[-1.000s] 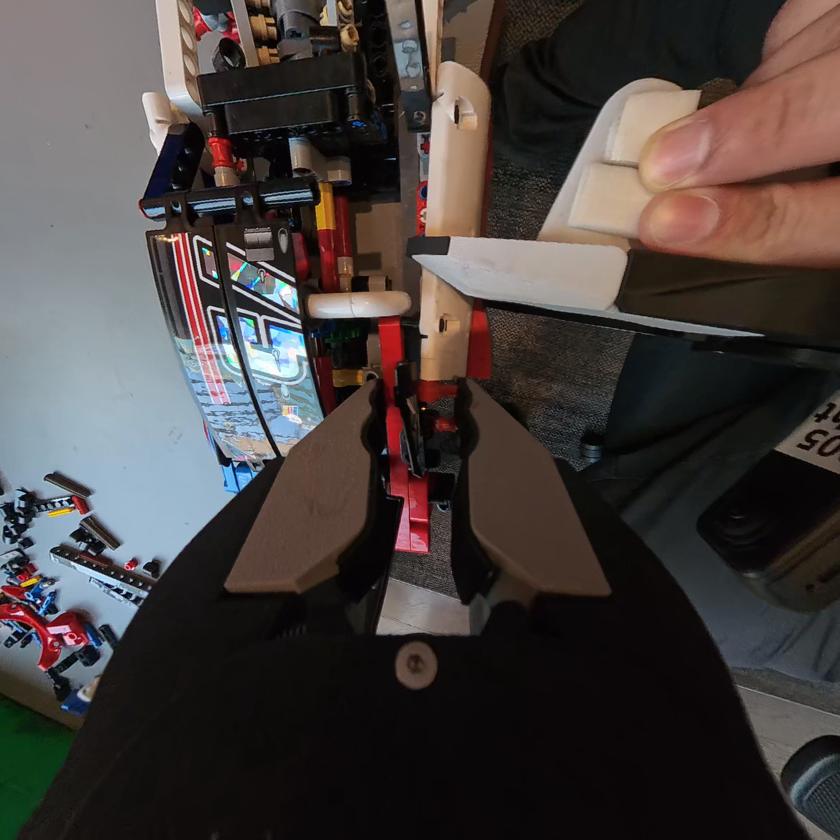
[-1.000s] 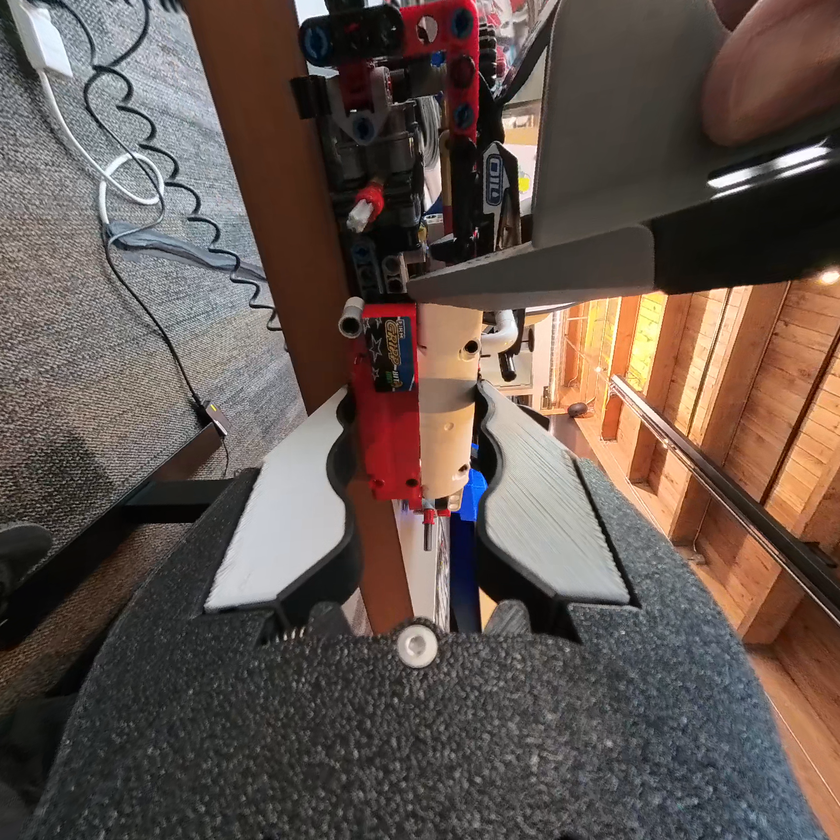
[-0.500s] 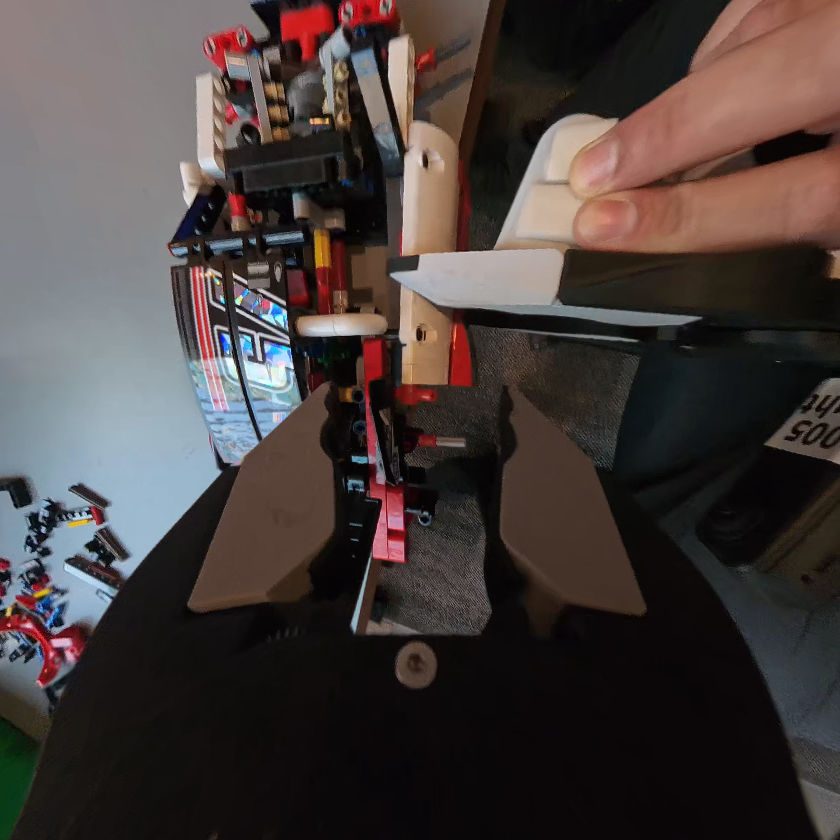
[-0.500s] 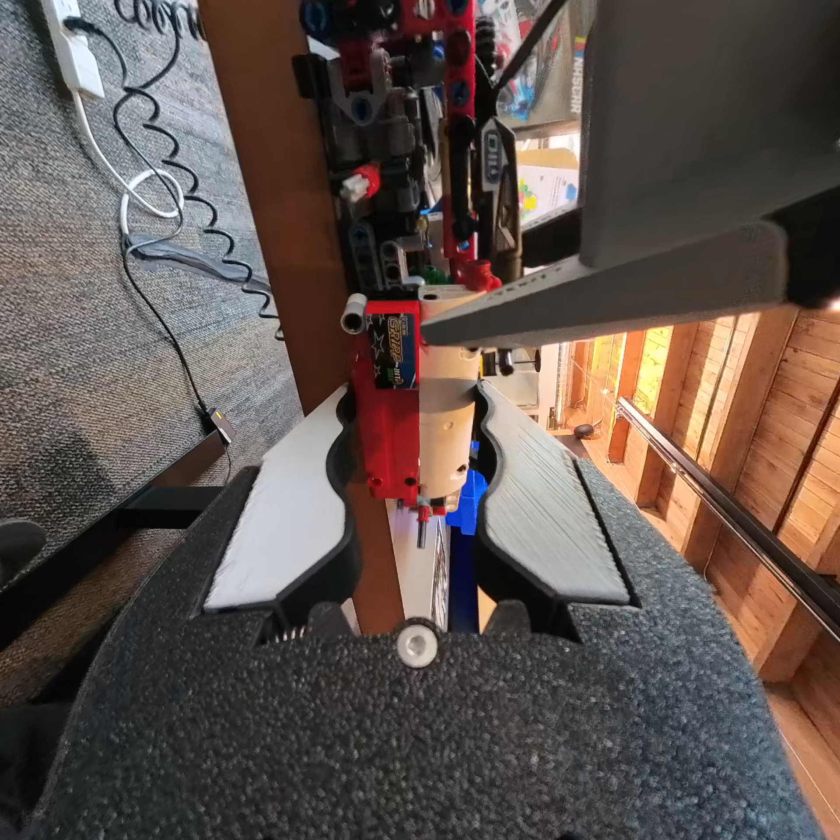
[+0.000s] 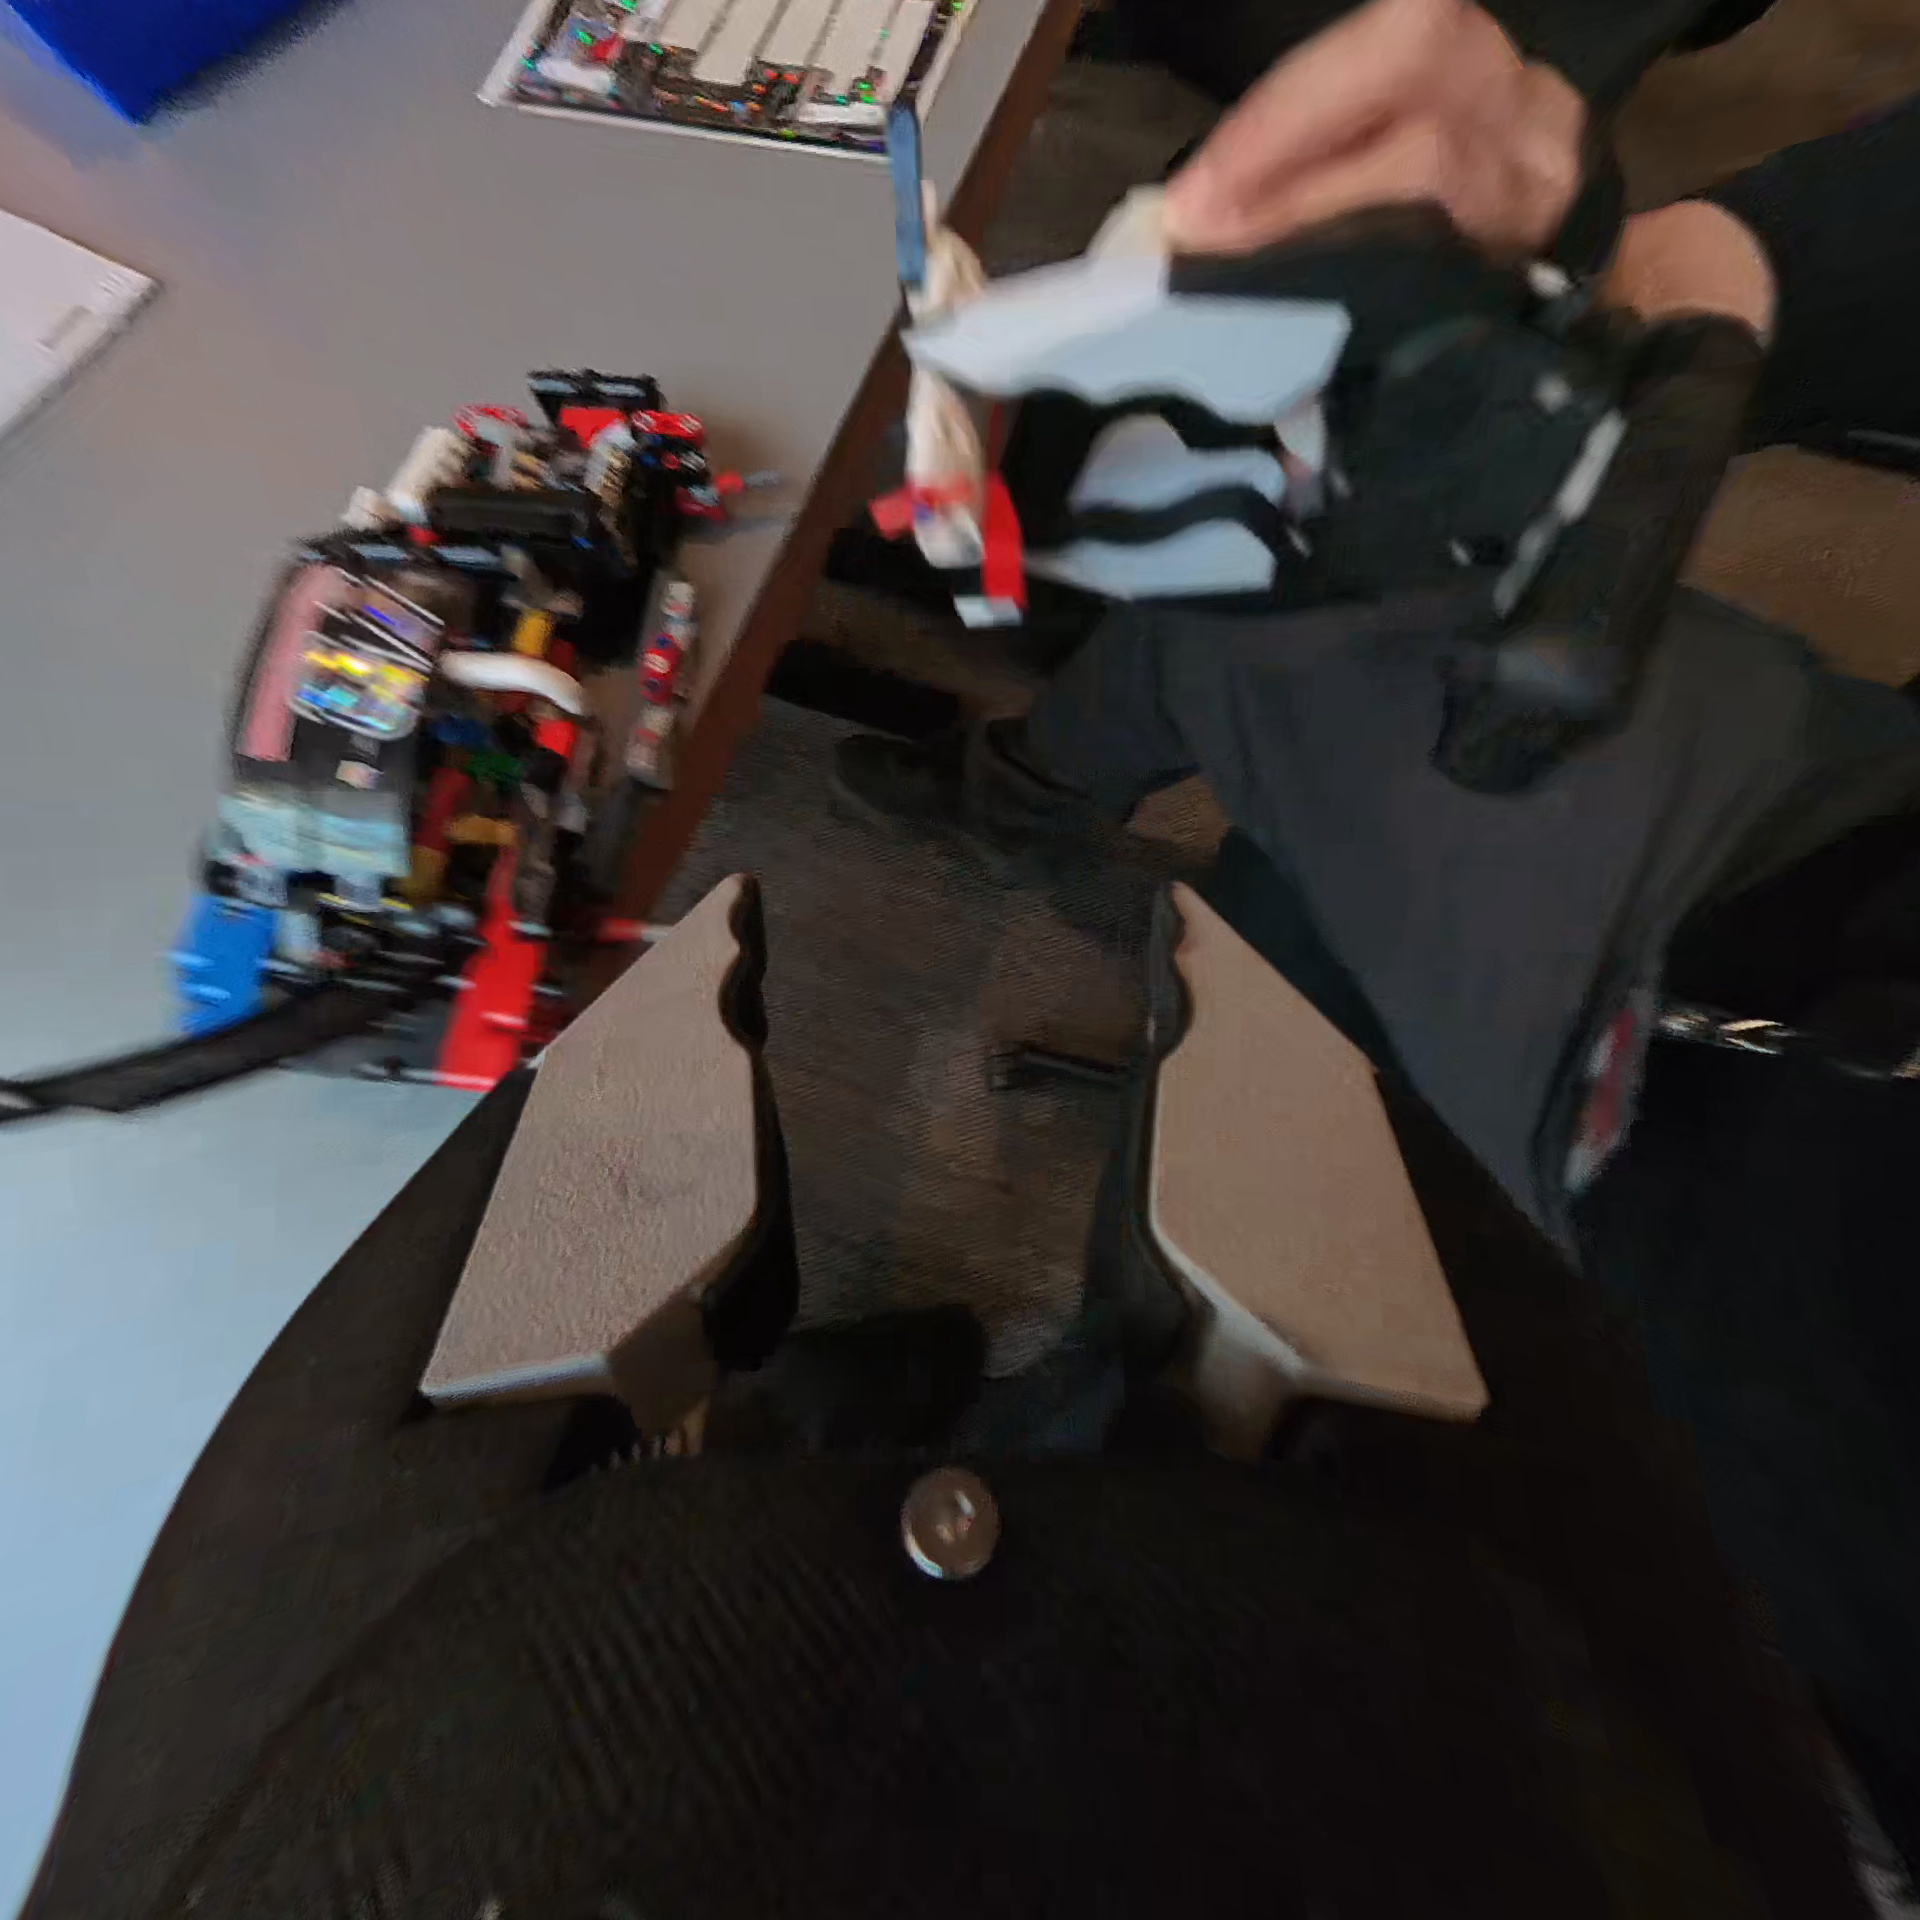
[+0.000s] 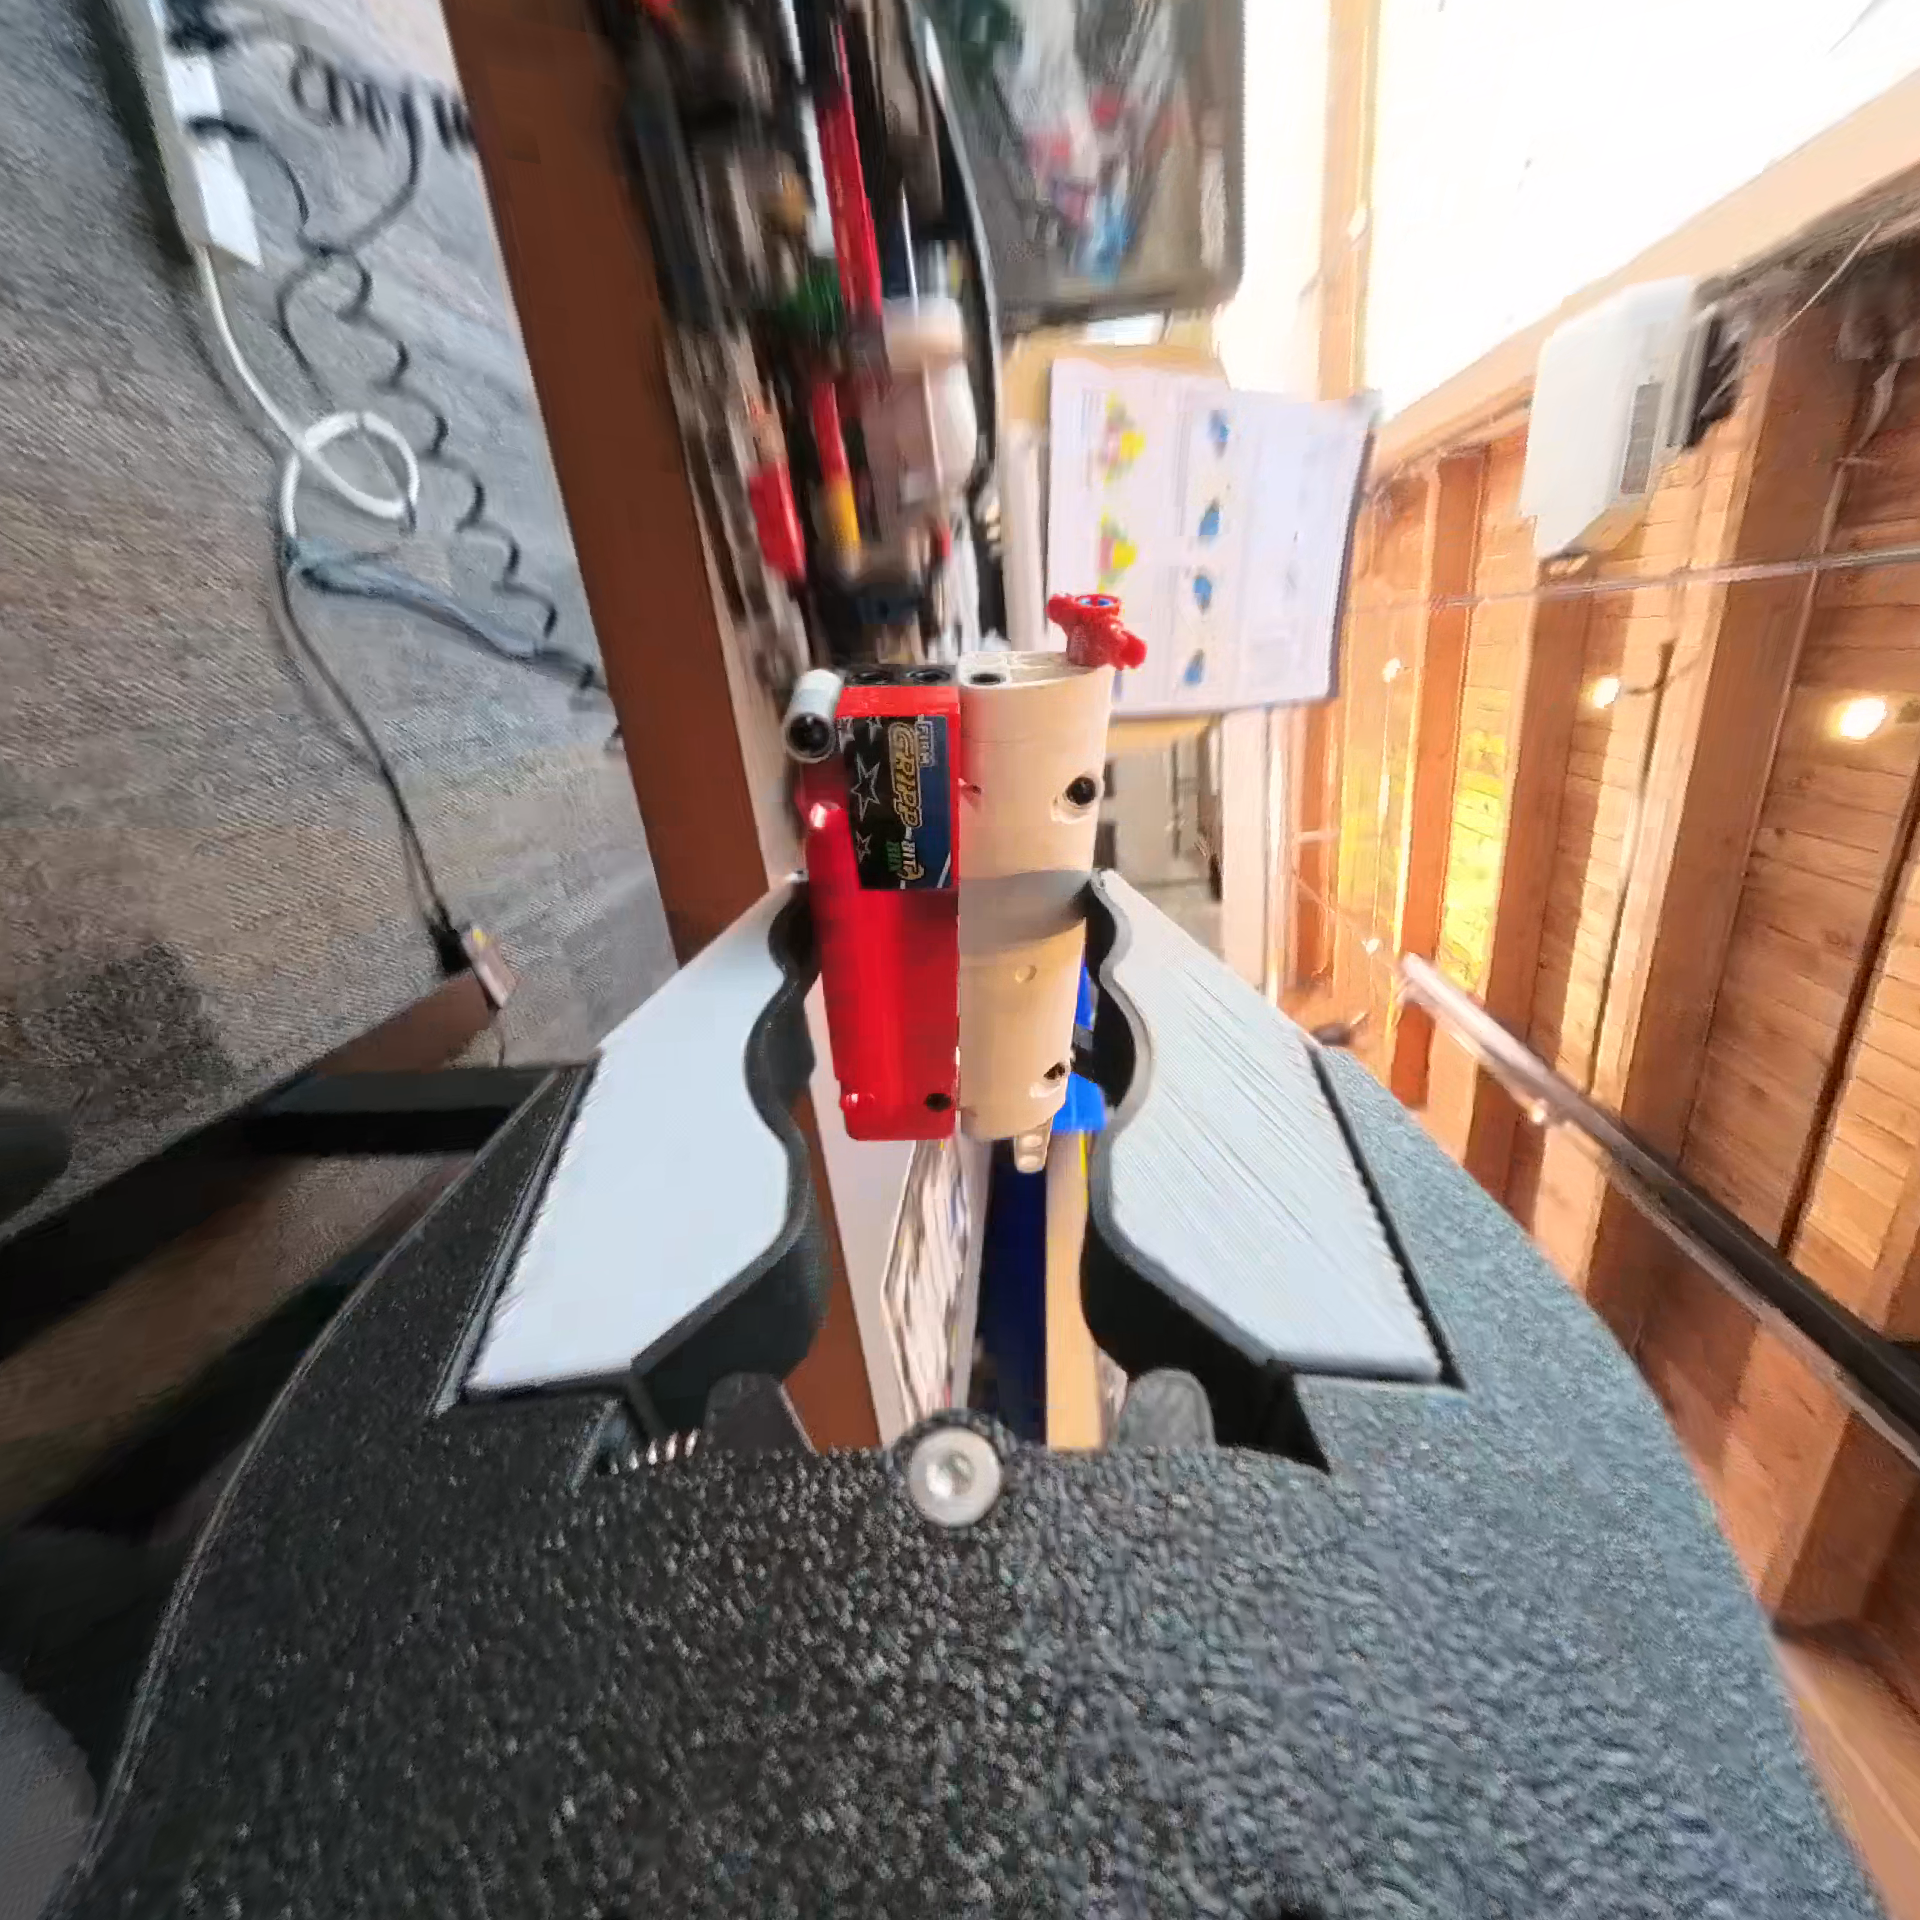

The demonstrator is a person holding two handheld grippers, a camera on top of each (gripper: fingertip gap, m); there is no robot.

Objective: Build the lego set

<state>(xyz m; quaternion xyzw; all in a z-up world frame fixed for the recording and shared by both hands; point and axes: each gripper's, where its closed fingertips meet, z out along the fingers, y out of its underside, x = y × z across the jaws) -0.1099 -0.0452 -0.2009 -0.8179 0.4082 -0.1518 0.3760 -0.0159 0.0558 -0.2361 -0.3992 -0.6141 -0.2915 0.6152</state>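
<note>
The right claw (image 6: 951,997) clamps the red-and-white part (image 6: 951,894) lengthwise, well right of the model (image 5: 436,727) on the worktop (image 5: 312,312); the left claw (image 5: 956,997) gapes empty.

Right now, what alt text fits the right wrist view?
The right gripper clamps a red and white Lego piece upright between its fingers. Behind it blur the Lego car, a brown table edge, carpet and wood-panelled wall.

Right tongs (image 6: 951,997) clamp a red-and-cream lego piece (image 6: 951,894) upright.
</note>
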